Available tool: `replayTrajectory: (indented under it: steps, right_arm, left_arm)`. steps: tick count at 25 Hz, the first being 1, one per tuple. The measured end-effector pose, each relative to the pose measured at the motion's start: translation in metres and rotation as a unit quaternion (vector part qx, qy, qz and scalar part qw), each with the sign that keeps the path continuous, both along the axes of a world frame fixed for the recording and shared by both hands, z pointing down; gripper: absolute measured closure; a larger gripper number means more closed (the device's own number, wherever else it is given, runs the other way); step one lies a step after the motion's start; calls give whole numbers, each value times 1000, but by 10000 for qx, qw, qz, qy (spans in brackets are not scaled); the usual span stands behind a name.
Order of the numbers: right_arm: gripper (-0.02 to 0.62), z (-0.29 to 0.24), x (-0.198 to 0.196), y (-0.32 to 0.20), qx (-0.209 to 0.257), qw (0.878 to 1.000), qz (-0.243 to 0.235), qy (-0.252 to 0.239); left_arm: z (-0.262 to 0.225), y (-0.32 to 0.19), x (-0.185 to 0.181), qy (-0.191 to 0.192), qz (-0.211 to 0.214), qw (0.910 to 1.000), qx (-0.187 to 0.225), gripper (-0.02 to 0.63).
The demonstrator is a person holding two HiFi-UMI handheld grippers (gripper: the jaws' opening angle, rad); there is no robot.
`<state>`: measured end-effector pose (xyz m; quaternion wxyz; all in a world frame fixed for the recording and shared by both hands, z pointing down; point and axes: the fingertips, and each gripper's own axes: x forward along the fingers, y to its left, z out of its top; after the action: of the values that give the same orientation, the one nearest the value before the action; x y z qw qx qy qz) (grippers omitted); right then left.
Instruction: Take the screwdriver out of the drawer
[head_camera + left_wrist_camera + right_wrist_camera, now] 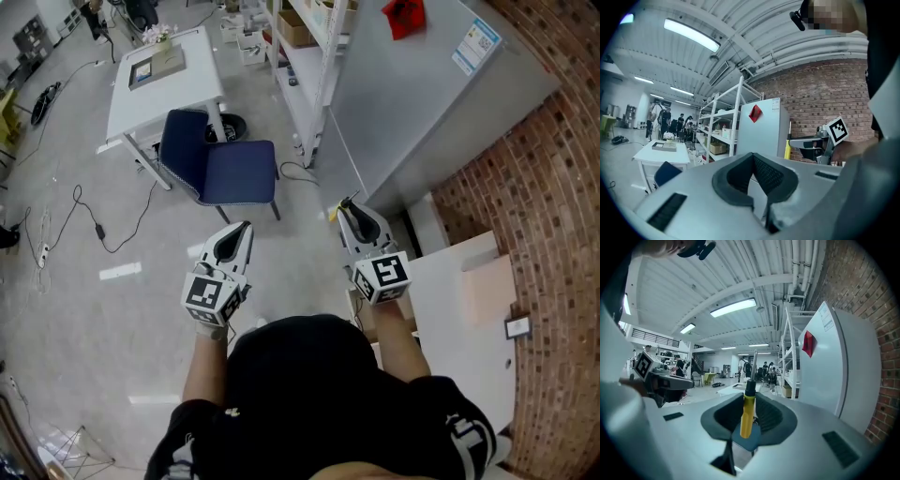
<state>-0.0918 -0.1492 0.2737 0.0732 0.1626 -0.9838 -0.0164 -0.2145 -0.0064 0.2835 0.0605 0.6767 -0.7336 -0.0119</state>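
Observation:
The screwdriver has a yellow handle, a black collar and a thin metal shaft that points up. My right gripper is shut on its handle and held up, about level. In the head view the right gripper is raised in front of a tall grey cabinet, with a bit of the yellow handle showing at its tip. My left gripper is raised beside it, apart from it. In its own view the left gripper is shut with nothing held. The drawer is mostly hidden under my right arm.
A low white cabinet top stands at the right against a brick wall. A blue chair and a white table stand ahead on the floor. Metal shelves line the back. Cables lie on the left floor.

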Motion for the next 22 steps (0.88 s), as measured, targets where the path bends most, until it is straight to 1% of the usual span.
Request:
replayTrajectory:
  steps: [6, 12, 17, 22]
  right_arm:
    - [506, -25, -12, 8, 53, 9992, -369, -175]
    - [506, -34, -24, 13, 75, 9973, -673, -296]
    - [506, -34, -30, 14, -8, 9961, -798, -363]
    - [506, -31, -34, 14, -70, 9960, -807, -370]
  left_arm:
    - [-24, 3, -9, -129, -55, 9998, 135, 603]
    - [-43, 7, -13, -246, -96, 9992, 304, 603]
    - [-48, 9, -15, -204, -109, 9991, 359, 603]
    - [-49, 9, -17, -190, -88, 9992, 346, 603]
